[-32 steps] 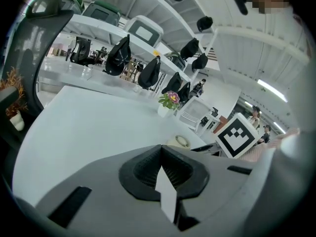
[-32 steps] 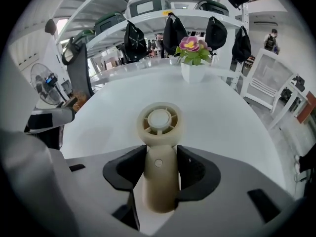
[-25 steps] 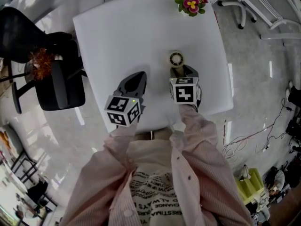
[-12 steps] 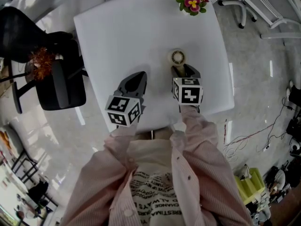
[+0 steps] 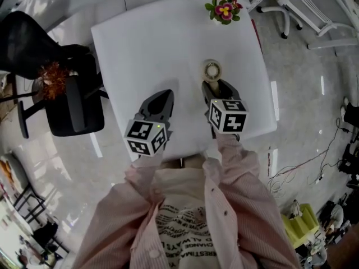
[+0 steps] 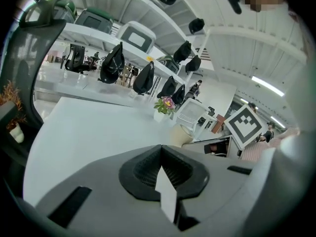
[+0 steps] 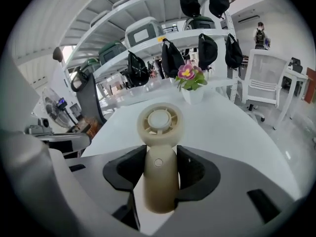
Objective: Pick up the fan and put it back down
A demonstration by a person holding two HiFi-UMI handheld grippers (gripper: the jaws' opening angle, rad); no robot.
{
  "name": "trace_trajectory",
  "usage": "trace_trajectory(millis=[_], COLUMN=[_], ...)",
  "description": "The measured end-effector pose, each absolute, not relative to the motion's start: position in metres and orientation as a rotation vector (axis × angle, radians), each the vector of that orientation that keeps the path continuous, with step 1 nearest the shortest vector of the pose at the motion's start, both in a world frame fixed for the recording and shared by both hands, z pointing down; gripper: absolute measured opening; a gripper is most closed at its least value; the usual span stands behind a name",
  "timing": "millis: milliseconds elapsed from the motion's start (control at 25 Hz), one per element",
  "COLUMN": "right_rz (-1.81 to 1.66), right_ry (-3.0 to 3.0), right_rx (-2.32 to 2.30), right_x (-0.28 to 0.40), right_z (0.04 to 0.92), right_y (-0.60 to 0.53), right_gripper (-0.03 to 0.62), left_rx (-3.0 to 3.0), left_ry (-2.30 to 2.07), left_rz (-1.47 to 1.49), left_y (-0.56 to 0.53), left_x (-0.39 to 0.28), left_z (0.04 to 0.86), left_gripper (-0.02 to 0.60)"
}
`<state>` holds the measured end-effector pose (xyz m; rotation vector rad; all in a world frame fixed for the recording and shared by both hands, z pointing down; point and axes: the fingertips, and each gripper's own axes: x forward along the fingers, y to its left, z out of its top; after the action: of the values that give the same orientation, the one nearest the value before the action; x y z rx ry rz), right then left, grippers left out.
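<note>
The jaws of the right gripper [image 7: 159,171] are set fairly wide and closed on the handle of the fan [image 7: 159,149], with one dark ribbed pad against each side of it. The left gripper [image 6: 161,168] has its jaws brought together on nothing and hangs over the near part of the table [image 5: 151,43], left of the fan.

The fan stands upright in the grip over the near right part of the table, well short of the flower pot [image 5: 223,9] at the far right corner. No view shows whether its foot touches the top.

It is a small hand fan in smooth cream plastic. It has a rounded, slightly tapering handle with a small round button, and a ring-shaped head with short ribs around a central hub.

It is probably light and stiff, so a modest squeeze should hold it. The glossy, curved handle could slip or swivel between the pads, so the middle of the handle is the sound place to hold. The ribbed head looks thinner and easier to damage, and is best left untouched. Its narrow base suggests it could tip when it is set down.
</note>
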<state>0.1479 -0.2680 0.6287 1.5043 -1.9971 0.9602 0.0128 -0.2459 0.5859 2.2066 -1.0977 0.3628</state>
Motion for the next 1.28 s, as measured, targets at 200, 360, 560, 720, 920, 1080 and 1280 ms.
trace_trajectory(millis=[200,360,560,720,920,1080,1280], right_rz=[0.961,0.935,0.889,0.841,0.78,0.725,0.648], right_ry=[-2.101,-2.179,-2.284,-2.356,-2.44,-2.5,-2.57], right_rx=[1.531,1.545,1.559,1.565,1.578,1.586,1.609], right_x=[0.147,0.147,0.145,0.143,0.141,0.14,0.142], right_z=[0.597,0.57,0.532,0.501,0.467,0.442,0.407], right_y=[-0.265,-0.26,-0.255,-0.246,-0.238,-0.234,-0.225], right_gripper=[0.183,0.183,0.184,0.184,0.184,0.184,0.184], left_rx=[2.248,2.284,2.348,2.394,2.449,2.484,2.521], left_ry=[-1.117,-1.14,-1.162,-1.189,-1.222,-1.245,-1.291], left_rz=[0.342,0.322,0.289,0.259,0.225,0.201,0.158], left_y=[-0.242,-0.236,-0.228,-0.219,-0.21,-0.206,-0.201], left_x=[0.011,0.008,0.003,-0.004,-0.011,-0.017,-0.026], left_z=[0.565,0.545,0.514,0.488,0.458,0.439,0.412], left_gripper=[0.002,0.002,0.002,0.002,0.002,0.002,0.002])
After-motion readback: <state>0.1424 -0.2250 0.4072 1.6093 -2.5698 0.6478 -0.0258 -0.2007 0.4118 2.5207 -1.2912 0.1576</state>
